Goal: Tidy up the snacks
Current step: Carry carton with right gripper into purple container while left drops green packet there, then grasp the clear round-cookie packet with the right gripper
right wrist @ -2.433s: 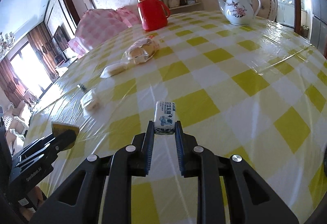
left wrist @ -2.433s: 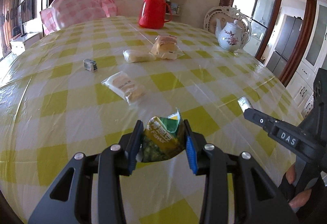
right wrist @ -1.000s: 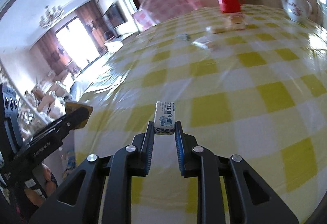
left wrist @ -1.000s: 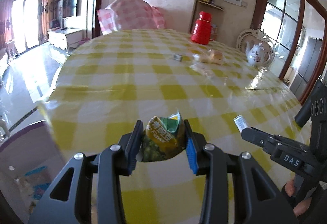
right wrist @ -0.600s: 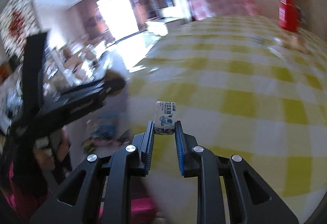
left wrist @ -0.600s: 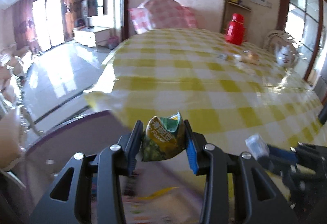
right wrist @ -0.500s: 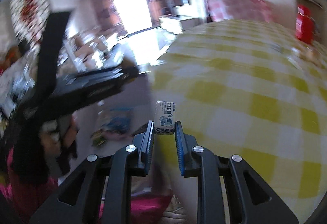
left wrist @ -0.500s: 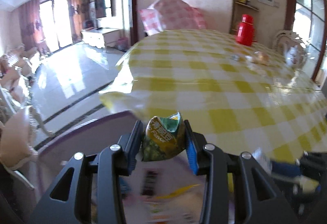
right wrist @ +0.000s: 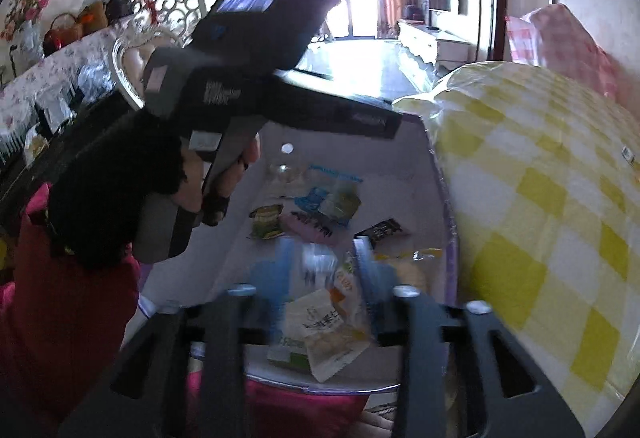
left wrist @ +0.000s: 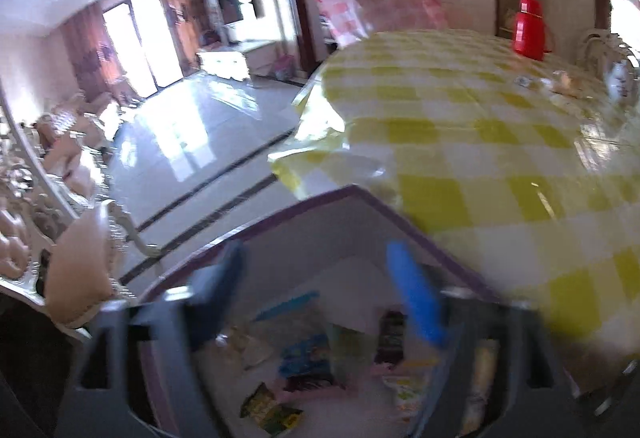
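Observation:
A white box with a purple rim (left wrist: 356, 194) stands beside the table and holds several snack packets (left wrist: 272, 412); it also shows in the right wrist view (right wrist: 448, 206). My left gripper (left wrist: 320, 290) is open and empty above the box. My right gripper (right wrist: 320, 270) is open above the box, and the small white and blue packet (right wrist: 316, 266) is a blur between its fingers, loose. The green packet (right wrist: 264, 222) lies in the box. The left gripper body (right wrist: 256, 90) hangs over the box's far side.
The table with the yellow checked cloth (left wrist: 500, 142) is to the right of the box, with a red thermos (left wrist: 528, 28), a white teapot (left wrist: 620, 78) and more snacks (left wrist: 564, 82) at its far end. Shiny floor and a chair (left wrist: 80, 258) are to the left.
Both grippers swung off the table to above the box and opened. The green packet left my left gripper and lies in the box. The white and blue packet is slipping from my right gripper.

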Motion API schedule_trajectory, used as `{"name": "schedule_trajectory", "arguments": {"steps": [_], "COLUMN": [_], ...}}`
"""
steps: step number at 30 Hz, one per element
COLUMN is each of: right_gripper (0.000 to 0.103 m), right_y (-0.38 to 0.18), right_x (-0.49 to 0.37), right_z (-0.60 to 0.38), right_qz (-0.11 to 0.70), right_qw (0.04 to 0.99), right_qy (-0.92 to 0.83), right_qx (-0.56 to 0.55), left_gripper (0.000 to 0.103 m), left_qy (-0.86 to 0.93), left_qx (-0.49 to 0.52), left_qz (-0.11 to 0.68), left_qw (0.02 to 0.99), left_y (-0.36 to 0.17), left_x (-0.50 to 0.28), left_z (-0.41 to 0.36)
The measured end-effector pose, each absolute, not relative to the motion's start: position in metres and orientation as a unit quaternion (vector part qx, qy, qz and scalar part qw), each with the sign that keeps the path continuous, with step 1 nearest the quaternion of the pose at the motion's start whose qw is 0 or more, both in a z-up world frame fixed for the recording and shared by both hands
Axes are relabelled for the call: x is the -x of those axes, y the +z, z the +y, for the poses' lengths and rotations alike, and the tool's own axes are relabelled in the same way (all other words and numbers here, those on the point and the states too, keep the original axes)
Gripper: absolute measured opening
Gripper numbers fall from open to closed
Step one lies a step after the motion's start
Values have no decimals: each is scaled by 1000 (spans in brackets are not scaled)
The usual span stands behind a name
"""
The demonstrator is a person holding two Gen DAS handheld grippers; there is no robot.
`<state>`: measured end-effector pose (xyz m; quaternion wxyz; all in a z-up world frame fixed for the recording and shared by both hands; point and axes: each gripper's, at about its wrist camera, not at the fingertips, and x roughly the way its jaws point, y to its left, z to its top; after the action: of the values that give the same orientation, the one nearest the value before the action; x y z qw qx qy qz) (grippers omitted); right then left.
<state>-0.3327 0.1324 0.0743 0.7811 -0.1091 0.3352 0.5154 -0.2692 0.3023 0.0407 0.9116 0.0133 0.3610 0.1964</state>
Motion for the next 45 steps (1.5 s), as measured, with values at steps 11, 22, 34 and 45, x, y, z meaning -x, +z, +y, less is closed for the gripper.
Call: {"name": "schedule_trajectory", "arguments": {"steps": [11,22,34,45], "right_gripper": [69,87,87,87], "right_y": [80,74,46,33], "right_x": [273,165,9,-126], "right_z": [78,-47,-131,-96], "right_qz": [352,385,424,448], "right_qw": [815,876,885,868], "right_qy": [459,289,189,215], "right_qx": [28,-22,-44,-12], "left_gripper": [93,101,101,101], "left_qy": [206,48,86,87], "left_qx": [-6,198,309,377], "left_qz": [365,378,340,300], "left_qw": [908,903,884,872], "left_y": [40,77,20,8], "left_x": [253,102,-57,-59], "left_z": [285,179,118,158]}}
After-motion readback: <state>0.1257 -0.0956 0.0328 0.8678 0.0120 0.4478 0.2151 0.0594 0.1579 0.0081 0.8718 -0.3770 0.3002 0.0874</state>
